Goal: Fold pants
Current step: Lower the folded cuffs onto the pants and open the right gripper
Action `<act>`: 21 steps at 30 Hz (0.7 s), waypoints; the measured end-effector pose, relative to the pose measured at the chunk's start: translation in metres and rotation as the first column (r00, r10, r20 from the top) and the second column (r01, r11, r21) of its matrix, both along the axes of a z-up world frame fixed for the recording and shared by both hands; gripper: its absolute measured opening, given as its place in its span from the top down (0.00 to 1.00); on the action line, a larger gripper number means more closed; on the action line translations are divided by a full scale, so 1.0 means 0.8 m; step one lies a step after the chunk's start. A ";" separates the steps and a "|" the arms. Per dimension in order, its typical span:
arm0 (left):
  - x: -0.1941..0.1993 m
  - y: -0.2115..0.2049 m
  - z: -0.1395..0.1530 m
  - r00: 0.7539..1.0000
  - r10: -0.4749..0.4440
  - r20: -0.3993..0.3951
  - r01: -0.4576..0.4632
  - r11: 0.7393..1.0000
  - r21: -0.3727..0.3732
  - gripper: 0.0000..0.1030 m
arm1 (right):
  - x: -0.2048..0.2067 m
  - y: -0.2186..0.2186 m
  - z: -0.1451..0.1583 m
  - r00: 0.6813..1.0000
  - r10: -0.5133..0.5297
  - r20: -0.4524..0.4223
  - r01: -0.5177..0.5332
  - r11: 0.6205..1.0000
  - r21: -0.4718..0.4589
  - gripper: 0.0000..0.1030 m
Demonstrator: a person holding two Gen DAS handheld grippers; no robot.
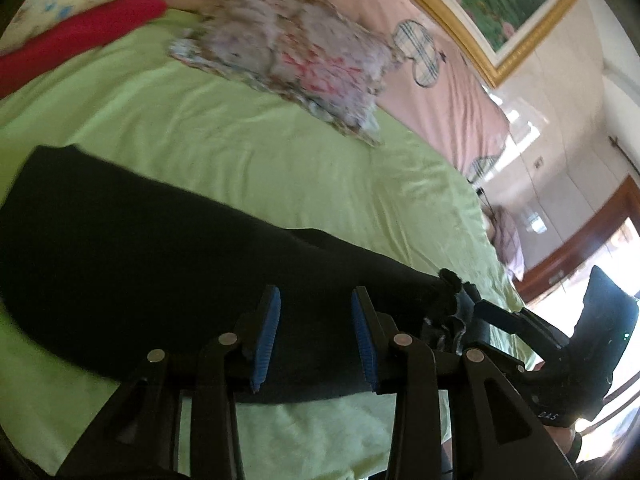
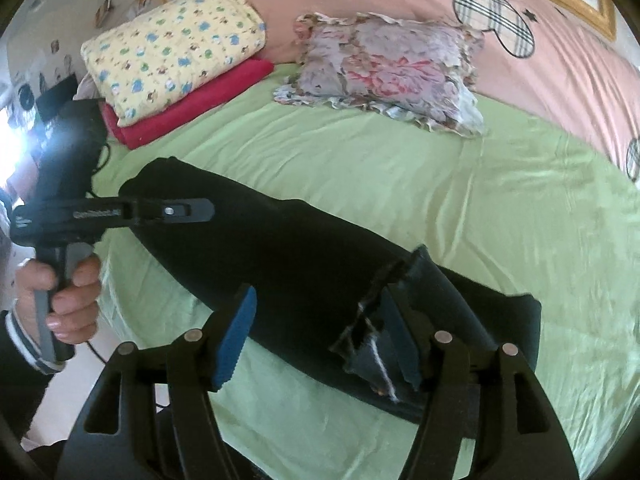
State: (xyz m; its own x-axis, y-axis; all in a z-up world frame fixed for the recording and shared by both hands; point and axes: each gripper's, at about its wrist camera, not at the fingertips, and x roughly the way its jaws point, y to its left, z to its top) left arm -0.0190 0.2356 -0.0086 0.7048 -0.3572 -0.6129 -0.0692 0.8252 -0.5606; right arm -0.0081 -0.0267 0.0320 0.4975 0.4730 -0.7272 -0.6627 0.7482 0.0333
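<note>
Black pants lie folded lengthwise in a long strip on the green bed sheet; they also show in the right wrist view. My left gripper is open just above the strip's near edge, its blue pads apart and empty. My right gripper is open over the strip's other end. A crumpled bit of the waistband lies against its right pad. The right gripper shows in the left wrist view at the strip's end. The left gripper shows in the right wrist view, held by a hand.
A floral pillow lies at the head of the bed. A yellow patterned folded quilt sits on a red folded blanket at the far left. A pink cover lies behind, under a framed picture.
</note>
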 end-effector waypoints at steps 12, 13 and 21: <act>-0.064 0.052 -0.006 0.988 0.151 -0.025 -0.151 0.988 -0.009 0.61 | -0.017 0.058 0.012 0.988 0.087 0.129 -0.073 0.991 -0.110 0.29; -0.070 0.057 -0.006 0.986 0.167 -0.026 -0.167 0.986 -0.009 0.61 | -0.019 0.062 0.013 0.986 0.094 0.140 -0.078 0.990 -0.117 0.29; -0.109 0.085 -0.009 0.971 0.235 -0.044 -0.236 0.972 -0.013 0.55 | -0.025 0.091 0.018 0.974 0.148 0.174 -0.122 0.981 -0.148 0.29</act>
